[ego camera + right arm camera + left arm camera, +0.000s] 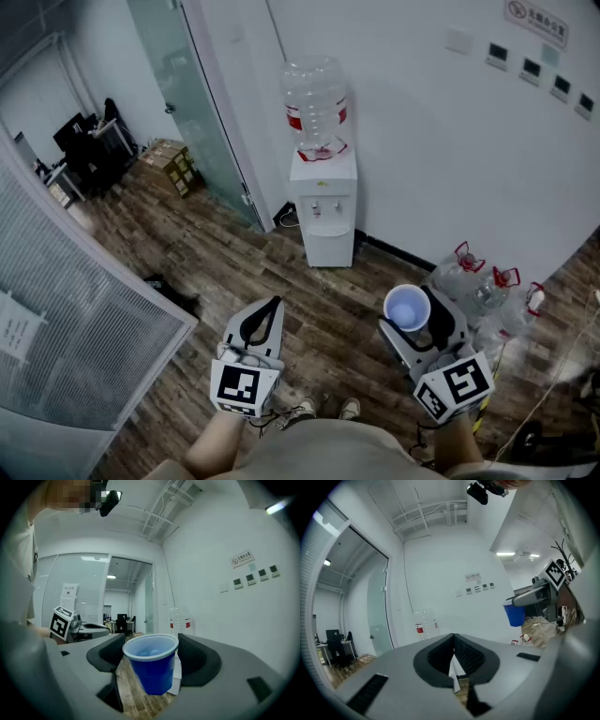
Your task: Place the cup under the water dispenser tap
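A blue plastic cup (405,305) hangs upright in the air with my right gripper (413,319) shut on it, low right in the head view. In the right gripper view the cup (152,663) fills the gap between the dark pads (193,656). The white water dispenser (324,214) stands against the far wall with a clear bottle (315,105) on top and its taps (325,206) facing me, some way beyond the cup. My left gripper (273,306) is held low left, shut and holding nothing; its tips meet in the left gripper view (453,641).
Several spare water bottles (480,283) lie on the wooden floor right of the cup. A glass door (192,108) stands left of the dispenser, with cardboard boxes (172,166) and office chairs (92,142) beyond. A partition with blinds (70,309) runs along my left.
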Demonstrator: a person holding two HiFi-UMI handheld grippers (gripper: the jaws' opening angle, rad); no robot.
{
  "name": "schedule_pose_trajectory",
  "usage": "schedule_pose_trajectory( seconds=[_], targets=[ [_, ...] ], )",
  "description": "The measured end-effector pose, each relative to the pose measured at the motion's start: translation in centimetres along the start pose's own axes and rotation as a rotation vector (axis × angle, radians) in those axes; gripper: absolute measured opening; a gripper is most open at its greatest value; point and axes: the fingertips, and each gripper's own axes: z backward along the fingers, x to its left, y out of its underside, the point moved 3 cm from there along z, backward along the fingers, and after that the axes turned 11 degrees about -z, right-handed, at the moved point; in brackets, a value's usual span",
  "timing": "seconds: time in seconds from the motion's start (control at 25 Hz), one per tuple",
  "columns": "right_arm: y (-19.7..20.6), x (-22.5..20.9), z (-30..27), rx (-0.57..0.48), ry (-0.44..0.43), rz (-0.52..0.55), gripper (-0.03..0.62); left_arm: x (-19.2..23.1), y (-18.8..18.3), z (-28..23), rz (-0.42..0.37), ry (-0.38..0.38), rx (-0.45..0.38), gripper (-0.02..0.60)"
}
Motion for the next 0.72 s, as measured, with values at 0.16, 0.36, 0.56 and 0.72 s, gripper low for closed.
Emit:
schedule_pose_trajectory(
  seconds=[0.16,0.36,0.56,0.72],
  targets=[
    [0.2,-0.4,0.0,0.006,-0.009,-0.007,0.359,-0.3,0.0,-0.5,-0.003,0.009,-0.003,0.006],
    [0.4,-1.2,0.2,0.021,-0.013,-0.002,0.359,-1.0,0.1,-1.3,-0.021,0.021,0.007,0.006],
    [0.7,-2.6,0.7,0.03,-0.018,-0.006,0.359,-2.3,0.1,-2.2,-0.021,0.032,0.016,0.006],
    [1.1,-3.6,1.1,0.05,-0.04,0.01,0.357,-3.4,0.1,-2.9,-0.023,0.026,0.03,0.006]
  ],
)
